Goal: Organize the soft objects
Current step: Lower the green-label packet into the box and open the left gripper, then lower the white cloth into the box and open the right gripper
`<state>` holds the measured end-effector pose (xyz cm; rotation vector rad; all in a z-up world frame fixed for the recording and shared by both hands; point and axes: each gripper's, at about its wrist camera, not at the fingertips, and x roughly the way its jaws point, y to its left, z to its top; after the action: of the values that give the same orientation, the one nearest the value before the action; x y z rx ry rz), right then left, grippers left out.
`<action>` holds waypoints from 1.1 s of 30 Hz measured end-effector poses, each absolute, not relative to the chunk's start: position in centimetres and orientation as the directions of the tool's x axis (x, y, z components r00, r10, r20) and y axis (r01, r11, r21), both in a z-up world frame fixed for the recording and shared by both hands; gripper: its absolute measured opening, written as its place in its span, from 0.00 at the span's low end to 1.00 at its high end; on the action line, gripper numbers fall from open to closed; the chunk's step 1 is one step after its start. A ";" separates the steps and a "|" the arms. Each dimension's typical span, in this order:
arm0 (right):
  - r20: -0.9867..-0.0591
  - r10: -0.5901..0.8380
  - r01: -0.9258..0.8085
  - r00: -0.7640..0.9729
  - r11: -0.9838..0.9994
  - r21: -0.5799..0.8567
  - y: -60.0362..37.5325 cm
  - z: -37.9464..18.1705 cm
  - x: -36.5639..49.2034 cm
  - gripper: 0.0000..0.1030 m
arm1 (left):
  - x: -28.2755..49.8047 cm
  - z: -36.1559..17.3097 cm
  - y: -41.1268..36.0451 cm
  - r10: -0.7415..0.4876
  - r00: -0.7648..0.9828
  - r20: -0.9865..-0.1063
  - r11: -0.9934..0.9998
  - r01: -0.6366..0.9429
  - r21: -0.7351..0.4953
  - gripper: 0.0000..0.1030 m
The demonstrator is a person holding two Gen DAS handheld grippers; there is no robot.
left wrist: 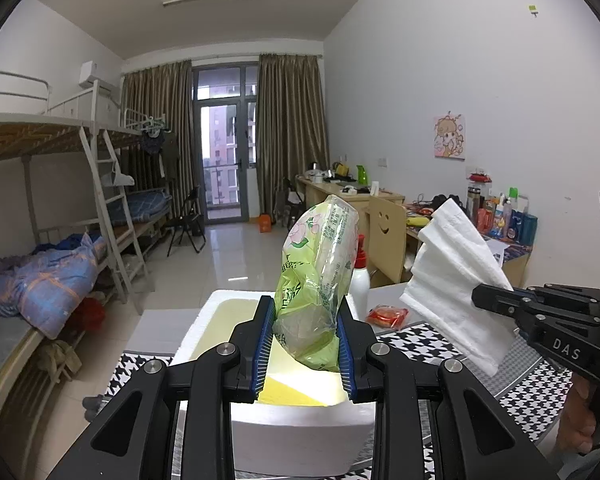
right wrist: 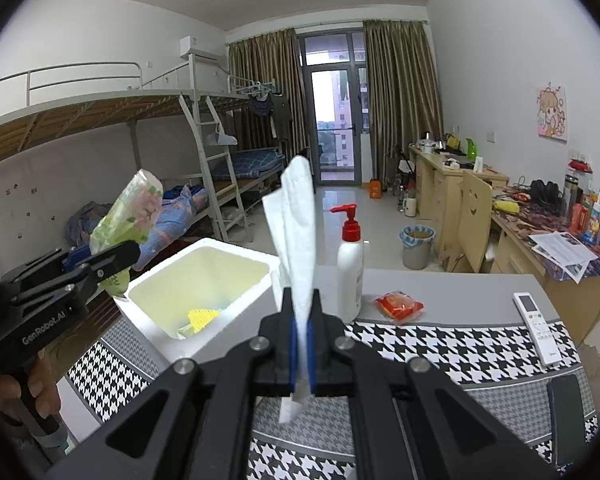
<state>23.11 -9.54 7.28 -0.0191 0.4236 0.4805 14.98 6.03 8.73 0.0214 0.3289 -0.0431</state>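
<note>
Box mouth: the white foam box is open on top, with only a yellow sponge-like piece on its floor.
Above box: the left hand-held gripper with its green plastic tissue pack hangs over it.
Right of box: white pump bottle with red nozzle stands near, red snack packet beside.
Table far right: white remote control lies well apart.

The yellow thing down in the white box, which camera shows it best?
The right wrist view: it looks down into the white foam box, so the yellow ribbed item shows on the bottom. In the left wrist view the left gripper and its green tissue pack hide most of it; only a yellow patch shows.
</note>
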 end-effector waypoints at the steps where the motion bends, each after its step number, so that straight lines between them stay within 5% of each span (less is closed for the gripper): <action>1: -0.400 0.443 -0.451 0.802 0.889 0.080 -9.4 7.3 23.2 0.06 | 15.1 8.6 6.3 -0.033 0.944 -0.327 0.999 0.040 0.014 0.30; 19: -0.425 0.434 -0.456 0.794 0.888 0.056 -7.3 6.8 24.0 0.06 | 17.6 6.4 7.9 0.008 0.913 -0.408 1.000 -0.011 -0.005 0.33; 23: -0.431 0.425 -0.449 0.796 0.892 0.051 -7.2 6.8 24.3 0.06 | 18.0 5.9 8.2 -0.003 0.906 -0.423 1.000 -0.006 -0.020 0.63; 33: -0.425 0.418 -0.449 0.803 0.893 0.029 -6.3 7.7 23.8 0.06 | 16.9 6.1 9.5 0.052 0.922 -0.383 0.996 -0.074 -0.042 0.99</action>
<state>23.79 -6.33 7.73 -0.0744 0.4373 0.4647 16.95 9.48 6.06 -0.0564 0.3915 0.0646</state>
